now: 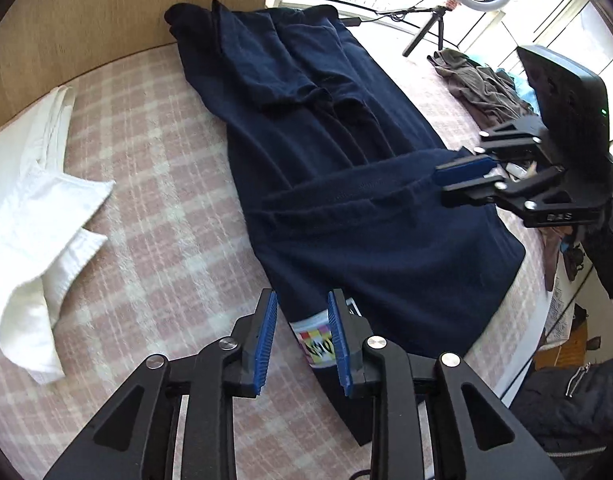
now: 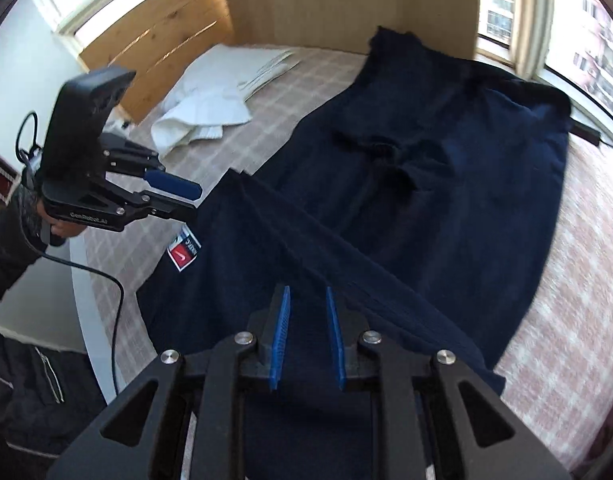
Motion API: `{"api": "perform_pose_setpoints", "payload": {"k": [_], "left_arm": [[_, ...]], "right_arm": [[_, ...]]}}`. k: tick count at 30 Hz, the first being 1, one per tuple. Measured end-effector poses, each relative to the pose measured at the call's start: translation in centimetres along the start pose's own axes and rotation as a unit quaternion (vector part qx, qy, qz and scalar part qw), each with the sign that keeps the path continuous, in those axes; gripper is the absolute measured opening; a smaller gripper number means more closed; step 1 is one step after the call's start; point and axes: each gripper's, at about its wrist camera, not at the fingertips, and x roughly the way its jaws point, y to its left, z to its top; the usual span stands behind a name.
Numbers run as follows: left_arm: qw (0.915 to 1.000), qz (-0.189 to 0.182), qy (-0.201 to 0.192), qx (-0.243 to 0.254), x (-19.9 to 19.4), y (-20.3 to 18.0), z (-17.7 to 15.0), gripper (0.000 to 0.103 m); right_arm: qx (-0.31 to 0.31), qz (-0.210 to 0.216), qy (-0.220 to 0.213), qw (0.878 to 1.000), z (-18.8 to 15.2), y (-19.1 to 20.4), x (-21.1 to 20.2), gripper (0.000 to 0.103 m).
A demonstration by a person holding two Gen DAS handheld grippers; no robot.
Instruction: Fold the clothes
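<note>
Hovering low over the near hem, the left claw (image 1: 302,336) is standing narrowly parted, its blue pads (image 1: 266,344) straddling the corner that carries the colourful label (image 1: 315,342) without pressing it. The right claw (image 2: 306,336) is likewise slightly parted over the turned-up hem fold (image 2: 306,240), nothing pinched, which suggests both have let the cloth go so the fold can settle. Beyond them the navy garment (image 1: 326,140) is lying lengthwise on the checked bed cover (image 1: 158,160), sleeves already tucked inward. Farther off, a white garment (image 1: 30,208) is lying by the wooden headboard (image 1: 86,12).
</note>
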Motion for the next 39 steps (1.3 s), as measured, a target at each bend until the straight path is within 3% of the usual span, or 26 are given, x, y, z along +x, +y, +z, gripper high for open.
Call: {"api": "perform_pose_setpoints", "payload": {"k": [3, 8, 9, 12, 16, 17, 18, 21, 25, 27, 30, 33, 39], "left_arm": [[0.9999, -0.012, 0.008, 0.007, 0.0, -1.2, -1.8, 0.025], [0.9994, -0.032, 0.014, 0.000, 0.1, -1.8, -3.7, 0.025], [0.9993, -0.036, 0.014, -0.003, 0.2, -1.9, -4.0, 0.025], [0.9990, -0.041, 0.014, -0.008, 0.3, -2.0, -4.5, 0.025], [0.9991, -0.039, 0.016, -0.010, 0.4, -2.1, -4.9, 0.025], [0.9991, -0.038, 0.016, -0.011, 0.4, -2.1, -5.0, 0.025], [0.9991, -0.037, 0.015, -0.012, 0.3, -2.1, -5.0, 0.025], [0.9990, -0.038, 0.016, -0.017, 0.3, -2.1, -5.3, 0.025], [0.9991, -0.030, 0.029, -0.011, 1.0, -2.6, -5.5, 0.026], [0.9994, -0.025, 0.026, -0.001, 1.0, -3.0, -5.6, 0.026], [0.9993, -0.025, 0.026, -0.006, 1.0, -3.2, -5.6, 0.026], [0.9994, -0.020, 0.024, -0.017, 0.2, -3.0, -6.0, 0.026], [0.9988, -0.021, 0.015, -0.042, -1.0, -2.5, -6.5, 0.027]], "right_arm": [[-0.040, -0.019, 0.045, 0.998, 0.3, 0.9, 2.3, 0.019], [-0.077, -0.030, 0.060, 0.995, 1.0, 1.6, 3.0, 0.020], [-0.084, -0.032, 0.059, 0.994, 1.2, 1.8, 3.0, 0.022], [-0.103, -0.038, 0.060, 0.992, 1.6, 2.0, 2.9, 0.042], [-0.129, -0.042, 0.088, 0.987, 1.2, 2.1, 4.1, 0.043], [-0.131, -0.035, 0.092, 0.986, 1.0, 2.2, 4.3, 0.040], [-0.136, -0.034, 0.095, 0.986, 0.8, 2.3, 4.3, 0.025], [-0.149, -0.043, 0.094, 0.983, 0.6, 2.7, 3.8, 0.007], [-0.152, -0.050, 0.084, 0.984, 1.1, 2.6, 2.1, 0.006], [-0.146, -0.053, 0.074, 0.985, 1.6, 2.1, 1.6, 0.006], [-0.121, -0.097, 0.077, 0.985, 1.8, 0.5, 3.0, 0.005], [-0.088, -0.085, 0.088, 0.989, 1.5, -0.3, 3.2, 0.008], [0.000, -0.053, 0.009, 0.999, -0.8, -2.0, -5.0, 0.030]]}}
